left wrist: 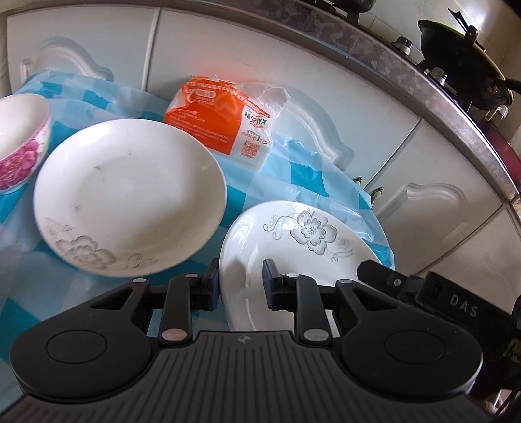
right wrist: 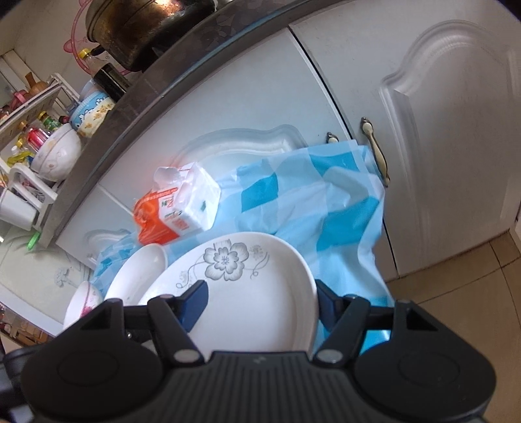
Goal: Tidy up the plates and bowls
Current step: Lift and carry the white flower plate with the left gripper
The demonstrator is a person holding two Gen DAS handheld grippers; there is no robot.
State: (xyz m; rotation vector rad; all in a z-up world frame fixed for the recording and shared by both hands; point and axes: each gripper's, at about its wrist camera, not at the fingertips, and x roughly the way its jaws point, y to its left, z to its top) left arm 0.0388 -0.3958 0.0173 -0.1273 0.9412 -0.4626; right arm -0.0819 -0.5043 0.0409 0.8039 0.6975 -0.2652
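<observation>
Nearest in the left wrist view: left gripper [left wrist: 241, 283], jaws narrow and closed on the left rim of a flowered plate [left wrist: 293, 247], one pad outside the rim, the other on the inner face. Plate placed over the right part of a blue-checked tablecloth [left wrist: 276, 175], in front of white cabinet doors [left wrist: 325, 65]; cannot tell whether resting or raised. Holding nothing visible but its grey flower print. Just to its left, apart from it, a second plate [left wrist: 130, 195], white, with faint dark smudges inside and a pale flower near the front rim. Farther left, cut by the frame edge, a pink-flowered bowl [left wrist: 22, 130], inside white. Behind the plates, an orange tissue pack [left wrist: 208, 120], torn open at the top. Counted: two plates, one bowl, one pack. Up right on the counter, one dark wok [left wrist: 456, 42].

Nearest in the right wrist view: right gripper [right wrist: 262, 304], jaws half wide, straddling the right rim of the same flowered plate, left pad over the plate's inside, right pad just outside the rim; pressing or not, cannot tell. Beyond and left, the second plate partly hidden behind the first, then the bowl at the lower left. Tissue pack behind, white tissue showing at the opening. Again two plates, one bowl, one pack. Two cabinet handles [right wrist: 374, 149] above the cloth. On the counter, one blackened pot [right wrist: 140, 26].
</observation>
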